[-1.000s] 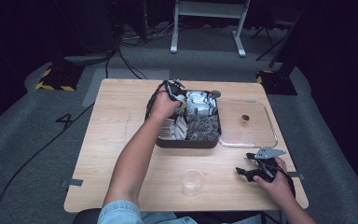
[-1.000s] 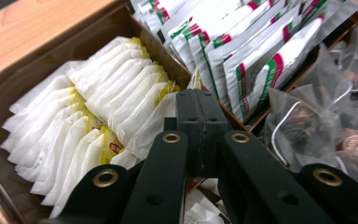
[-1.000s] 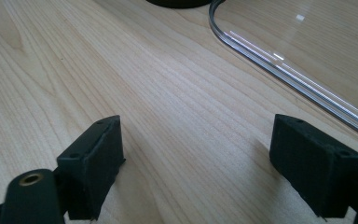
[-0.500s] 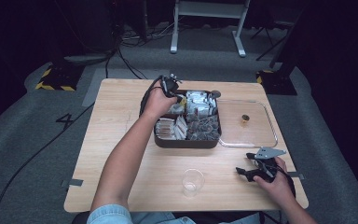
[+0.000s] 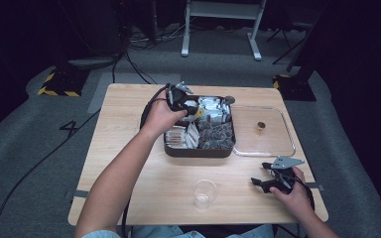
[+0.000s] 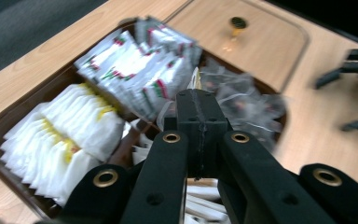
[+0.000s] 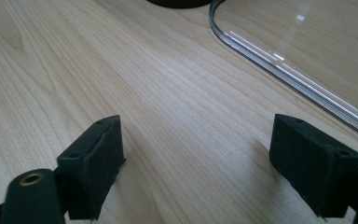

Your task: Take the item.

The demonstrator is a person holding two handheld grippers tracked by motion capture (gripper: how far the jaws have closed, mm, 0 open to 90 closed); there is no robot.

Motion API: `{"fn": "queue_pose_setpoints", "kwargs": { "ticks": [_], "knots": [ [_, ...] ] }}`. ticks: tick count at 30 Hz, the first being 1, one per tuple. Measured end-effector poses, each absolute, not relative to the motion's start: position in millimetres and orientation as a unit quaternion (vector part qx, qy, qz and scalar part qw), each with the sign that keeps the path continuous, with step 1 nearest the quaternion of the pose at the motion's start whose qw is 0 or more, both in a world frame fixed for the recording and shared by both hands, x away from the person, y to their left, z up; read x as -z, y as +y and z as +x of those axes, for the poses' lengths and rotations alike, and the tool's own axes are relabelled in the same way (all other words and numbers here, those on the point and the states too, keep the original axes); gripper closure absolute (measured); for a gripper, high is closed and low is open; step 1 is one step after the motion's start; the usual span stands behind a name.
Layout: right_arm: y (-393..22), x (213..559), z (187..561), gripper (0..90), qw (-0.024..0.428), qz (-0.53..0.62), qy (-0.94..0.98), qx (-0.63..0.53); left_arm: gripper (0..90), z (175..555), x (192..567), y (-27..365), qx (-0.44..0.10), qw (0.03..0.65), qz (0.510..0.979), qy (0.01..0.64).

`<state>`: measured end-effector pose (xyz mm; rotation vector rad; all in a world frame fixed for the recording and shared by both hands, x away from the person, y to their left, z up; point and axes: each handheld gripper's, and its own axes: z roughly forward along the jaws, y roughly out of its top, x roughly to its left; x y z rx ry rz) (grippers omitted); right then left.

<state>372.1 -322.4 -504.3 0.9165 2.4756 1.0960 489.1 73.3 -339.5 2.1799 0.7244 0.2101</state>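
A dark brown tray [image 5: 198, 151] holds rows of white sachets [image 6: 70, 135], silver packets [image 6: 140, 74] and clear pouches [image 6: 242, 93]. My left gripper [image 5: 192, 109] hovers over the tray's far left part with its jaws pressed together. A thin clear sachet with a yellowish edge [image 6: 195, 80] is pinched at the tip of the left gripper [image 6: 199, 100]. My right gripper [image 5: 259, 174] rests low over the table near the front right. In its own view the right gripper [image 7: 196, 158] stands open with only bare wood between its pads.
A clear plastic lid [image 5: 278, 148] lies right of the tray, with a small brown object [image 5: 261, 126] on it. A clear cup [image 5: 205, 193] stands upright near the table's front edge. The lid's rim [image 7: 279, 65] runs just ahead of the right gripper.
My left hand has lifted out of the tray and drawn slightly left, with the gripper still shut. The right hand has not moved.
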Motion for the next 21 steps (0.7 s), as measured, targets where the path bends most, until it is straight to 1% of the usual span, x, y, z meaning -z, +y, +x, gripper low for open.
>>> {"fn": "queue_pose_setpoints", "kwargs": {
  "ticks": [2,3,9,16,20,21],
  "knots": [
    [-322,504,372,17.8,0.142,0.317,0.858,-0.379,90.0,474,334,75,-0.078,0.416,0.865,0.269],
    [-322,504,372,17.8,0.142,0.317,0.858,-0.379,90.0,474,334,75,-0.078,0.416,0.865,0.269],
    [-322,504,372,17.8,0.142,0.317,0.858,-0.379,90.0,446,327,78,-0.066,0.436,0.865,0.239],
    [-322,504,372,17.8,0.142,0.317,0.858,-0.379,90.0,412,324,77,-0.070,0.438,0.873,0.203],
    [-322,504,372,17.8,0.142,0.317,0.858,-0.379,90.0,387,323,76,-0.069,0.451,0.871,0.180],
    [-322,504,372,17.8,0.142,0.317,0.858,-0.379,90.0,387,323,76,-0.069,0.451,0.871,0.180]
  ]
}}
